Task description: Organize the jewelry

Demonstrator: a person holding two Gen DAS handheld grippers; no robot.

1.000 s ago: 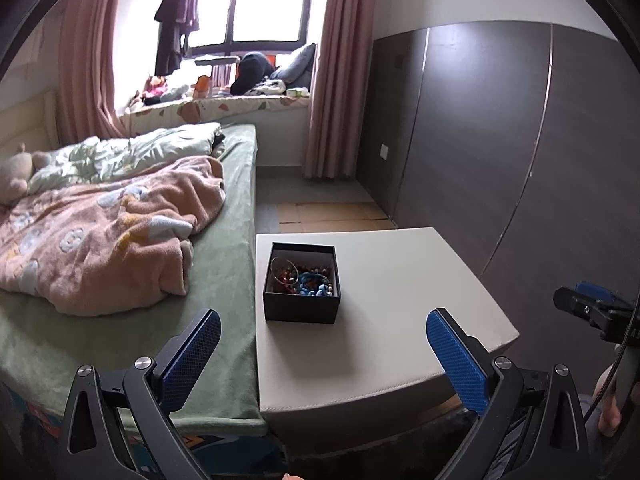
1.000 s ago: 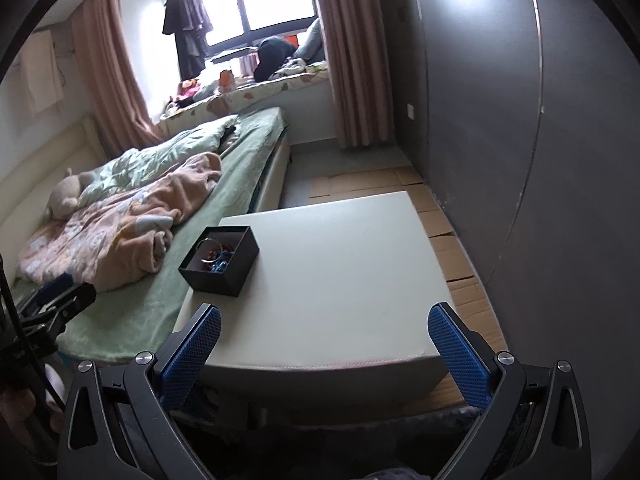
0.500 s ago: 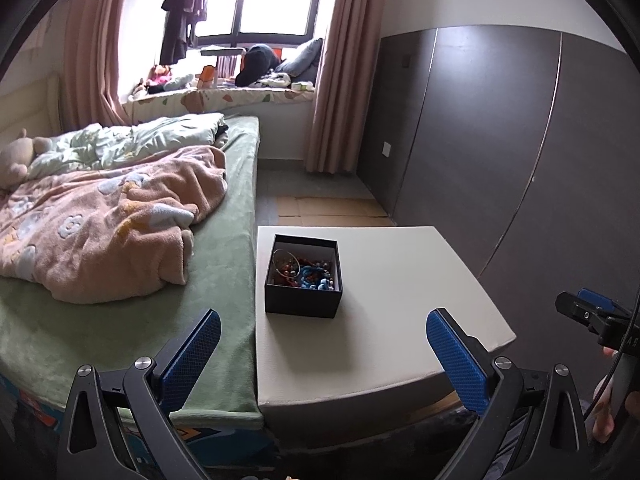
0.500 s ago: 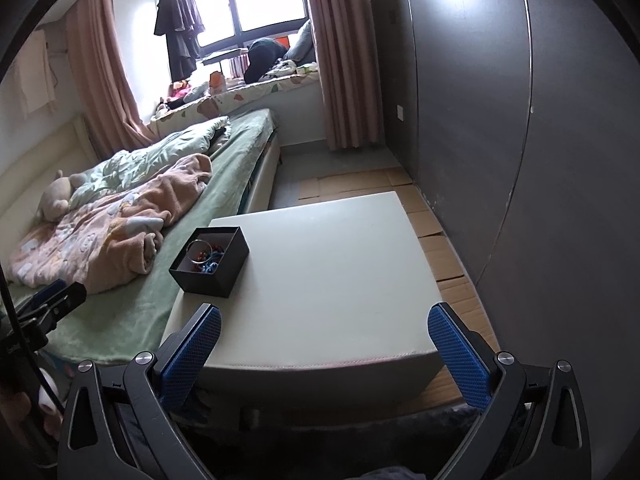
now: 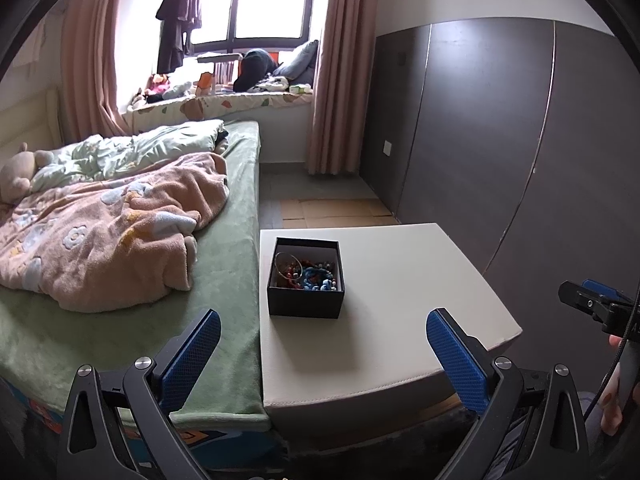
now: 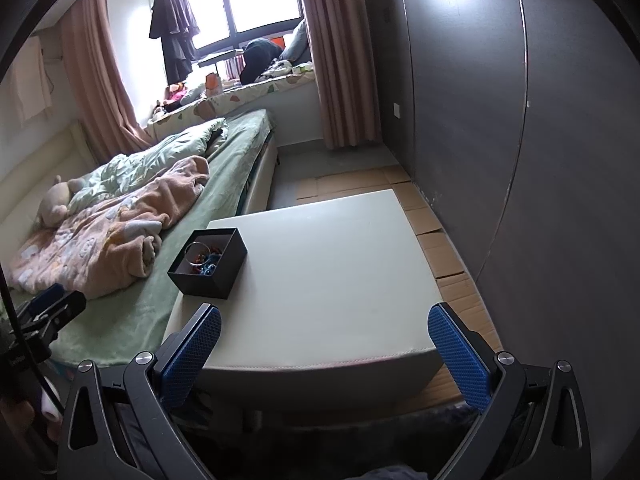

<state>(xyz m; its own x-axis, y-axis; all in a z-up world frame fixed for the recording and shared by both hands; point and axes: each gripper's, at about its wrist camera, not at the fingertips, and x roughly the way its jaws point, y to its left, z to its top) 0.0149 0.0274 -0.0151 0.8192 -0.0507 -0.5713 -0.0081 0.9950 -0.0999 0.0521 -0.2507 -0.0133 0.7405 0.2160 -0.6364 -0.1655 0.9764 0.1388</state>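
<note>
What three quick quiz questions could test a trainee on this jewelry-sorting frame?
1. True or false: the left gripper is shut on a bracelet.
2. Where does the black box stand on the white table?
A. on the side next to the bed
B. on the side next to the dark wall panels
C. in the middle
3. Fill in: the jewelry lies ____ the box.

Key: 1. False; both the left and the right gripper are open and hold nothing. 2. A. 3. Inside.
</note>
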